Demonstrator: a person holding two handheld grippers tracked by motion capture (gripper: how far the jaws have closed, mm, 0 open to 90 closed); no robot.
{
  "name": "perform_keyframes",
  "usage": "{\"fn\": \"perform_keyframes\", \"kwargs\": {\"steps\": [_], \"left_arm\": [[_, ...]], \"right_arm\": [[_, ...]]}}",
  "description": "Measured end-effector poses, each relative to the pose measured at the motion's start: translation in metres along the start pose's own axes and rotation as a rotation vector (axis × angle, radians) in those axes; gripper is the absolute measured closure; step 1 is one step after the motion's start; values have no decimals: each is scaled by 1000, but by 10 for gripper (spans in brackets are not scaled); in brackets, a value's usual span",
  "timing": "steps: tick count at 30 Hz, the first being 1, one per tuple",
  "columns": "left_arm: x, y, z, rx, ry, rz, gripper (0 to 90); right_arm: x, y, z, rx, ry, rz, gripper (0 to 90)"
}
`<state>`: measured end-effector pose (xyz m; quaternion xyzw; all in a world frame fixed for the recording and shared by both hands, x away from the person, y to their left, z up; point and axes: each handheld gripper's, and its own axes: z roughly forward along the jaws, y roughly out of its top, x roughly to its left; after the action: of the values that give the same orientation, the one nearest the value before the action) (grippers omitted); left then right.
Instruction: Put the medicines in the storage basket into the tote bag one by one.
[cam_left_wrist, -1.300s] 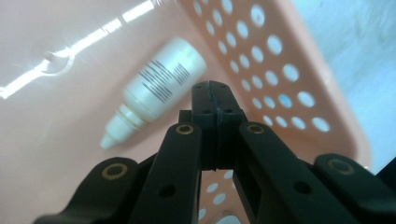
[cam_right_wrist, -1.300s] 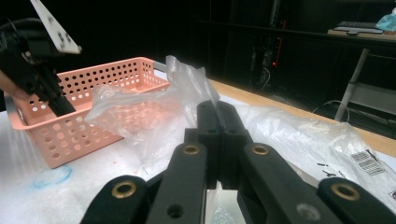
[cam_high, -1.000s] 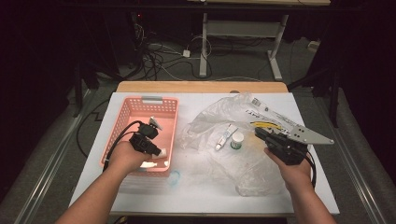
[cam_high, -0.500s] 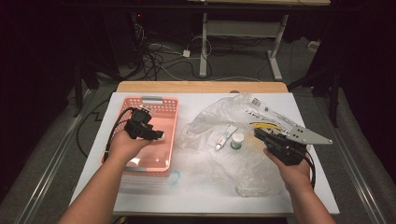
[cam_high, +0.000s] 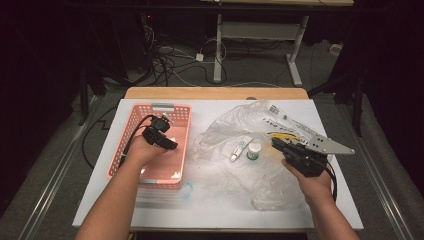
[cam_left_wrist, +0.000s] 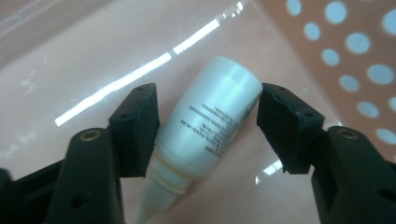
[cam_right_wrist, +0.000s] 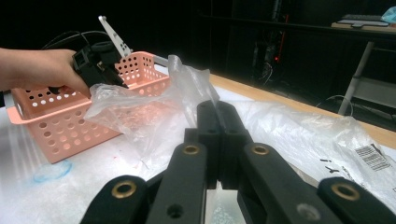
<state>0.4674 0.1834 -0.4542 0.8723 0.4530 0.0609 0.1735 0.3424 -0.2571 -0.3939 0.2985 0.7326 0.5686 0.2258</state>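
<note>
Since the earlier frames the left gripper (cam_high: 159, 134) has travelled from the near end of the pink perforated plastic basket (cam_high: 131, 125) to over its middle, and its jaws have just been opening. They now stand apart around one small white plastic bottle (cam_left_wrist: 211, 119) lying on the basket floor, pads off it on both sides. The high view adds one white tube (cam_high: 240, 148) and one green-capped white jar (cam_high: 254, 150) on the clear crumpled plastic bag (cam_high: 235, 175). The right gripper (cam_right_wrist: 217, 122) rests closed and empty over that bag.
</note>
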Motion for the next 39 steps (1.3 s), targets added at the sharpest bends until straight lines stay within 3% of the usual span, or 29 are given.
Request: {"fn": "perform_keyframes", "kwargs": {"steps": [5,11,18,24,26,28,32,39], "left_arm": [[3,-2,2,32,-20,-11,459],[5,-3,2,22,-30,-6,496],[3,-4,3,-4,-21,-28,575],[1,-4,0,6,-24,-47,583],[0,-6,-4,-12,-34,-61,583],[1,-8,-11,-47,-72,-93,583],[-6,-16,-24,-107,-112,-107,582],[-22,-27,-44,-184,-116,-102,582]], "right_arm": [[0,1,-2,-4,-2,5,900],[-1,-1,-1,2,0,9,900],[0,0,-1,-1,-1,7,900],[0,0,-1,0,-1,5,900],[0,0,-1,-3,-3,5,900],[-1,0,-2,-6,-6,7,900],[-1,0,-2,-6,-5,2,900],[1,1,1,-3,2,-3,900]]}}
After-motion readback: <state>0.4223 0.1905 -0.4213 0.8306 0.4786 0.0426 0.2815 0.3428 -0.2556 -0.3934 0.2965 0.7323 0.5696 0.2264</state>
